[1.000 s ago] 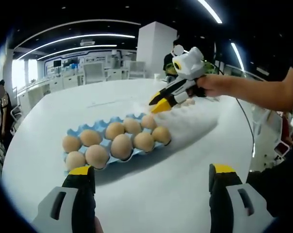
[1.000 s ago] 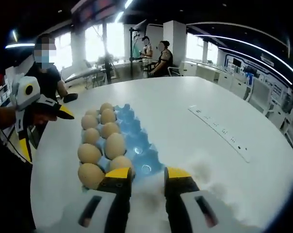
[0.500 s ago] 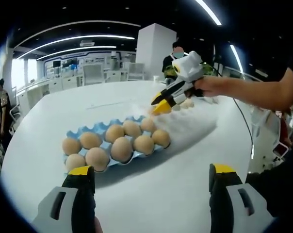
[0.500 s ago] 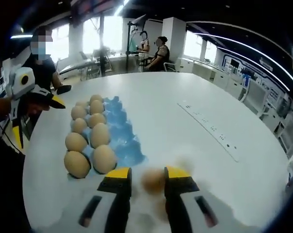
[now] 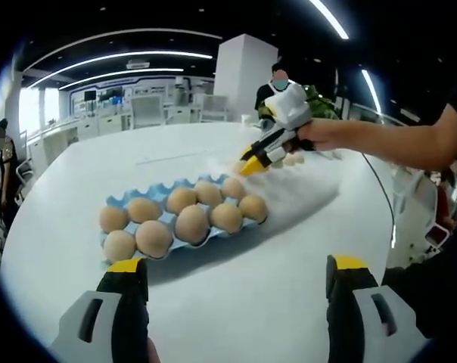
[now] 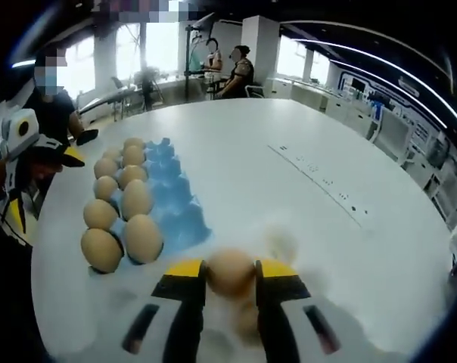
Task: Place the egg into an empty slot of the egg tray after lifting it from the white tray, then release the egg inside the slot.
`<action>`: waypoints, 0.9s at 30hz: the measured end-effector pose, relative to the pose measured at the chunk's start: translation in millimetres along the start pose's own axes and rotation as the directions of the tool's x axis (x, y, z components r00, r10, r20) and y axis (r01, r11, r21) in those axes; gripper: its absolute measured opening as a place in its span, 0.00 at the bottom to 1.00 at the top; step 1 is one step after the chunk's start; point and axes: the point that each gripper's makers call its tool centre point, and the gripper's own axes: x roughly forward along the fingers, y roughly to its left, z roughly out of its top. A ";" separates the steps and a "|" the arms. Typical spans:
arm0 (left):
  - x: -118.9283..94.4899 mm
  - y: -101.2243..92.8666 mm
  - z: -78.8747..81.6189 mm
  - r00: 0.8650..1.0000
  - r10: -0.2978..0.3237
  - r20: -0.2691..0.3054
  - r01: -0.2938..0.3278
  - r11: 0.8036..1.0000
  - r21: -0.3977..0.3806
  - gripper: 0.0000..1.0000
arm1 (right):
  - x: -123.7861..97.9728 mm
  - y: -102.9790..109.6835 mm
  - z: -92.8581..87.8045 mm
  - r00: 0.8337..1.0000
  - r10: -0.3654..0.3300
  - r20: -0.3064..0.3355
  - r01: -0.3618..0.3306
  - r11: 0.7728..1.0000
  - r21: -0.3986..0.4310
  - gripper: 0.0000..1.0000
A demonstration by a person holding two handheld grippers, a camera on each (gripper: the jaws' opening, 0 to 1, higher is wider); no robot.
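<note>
Egg [image 6: 231, 272] sits clamped between the jaws of the right gripper [image 6: 230, 274], raised above the white tray [image 6: 289, 302], which lies blurred beneath and behind the jaws with at least one more egg on it; so the lifting looks done, while the carry, the placing and the letting go are left. Ahead and to the left of this gripper lies the blue egg tray [image 6: 172, 215] on the white bench [image 6: 304, 181]; its two near rows hold eggs, and the open blue slots run along its right side. The egg's long axis I cannot tell for sure; it seems to run roughly upward between the jaws. The left gripper [image 5: 236, 283] hangs with jaws wide apart, holding nothing, the egg tray [image 5: 179, 219] just ahead of it.
</note>
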 end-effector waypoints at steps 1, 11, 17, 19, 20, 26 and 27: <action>0.1 0.2 -0.2 1.000 0.001 -0.001 -0.001 1.000 0.001 1.00 | 0.2 -0.3 -0.4 1.000 0.003 0.001 -0.003 1.000 0.007 0.27; 4.0 -5.2 -0.9 1.000 -0.012 -0.007 0.012 1.000 0.005 1.00 | 0.6 -0.6 -1.5 1.000 0.025 -0.004 -0.024 0.995 0.095 0.27; 5.6 -6.4 -0.6 1.000 -0.018 -0.009 0.018 1.000 0.010 1.00 | 1.5 1.4 -2.1 0.999 0.023 -0.025 -0.022 0.997 0.075 0.27; 5.9 -6.2 -0.6 1.000 -0.018 -0.008 0.018 1.000 0.008 1.00 | 1.0 2.1 -2.8 1.000 0.021 -0.019 -0.020 0.999 0.051 0.27; 6.1 -6.5 -0.6 1.000 -0.019 -0.008 0.019 1.000 0.009 1.00 | 0.9 1.9 -2.9 1.000 0.020 -0.018 -0.019 0.998 0.057 0.27; 4.2 -8.1 2.9 1.000 -0.013 0.004 0.013 1.000 0.017 1.00 | -0.6 2.5 -1.7 1.000 -0.009 0.010 0.008 0.999 0.052 0.26; 3.2 -7.8 3.1 1.000 -0.012 0.006 0.012 1.000 0.016 1.00 | -0.9 1.1 -0.9 1.000 -0.011 0.018 0.010 0.998 0.065 0.26</action>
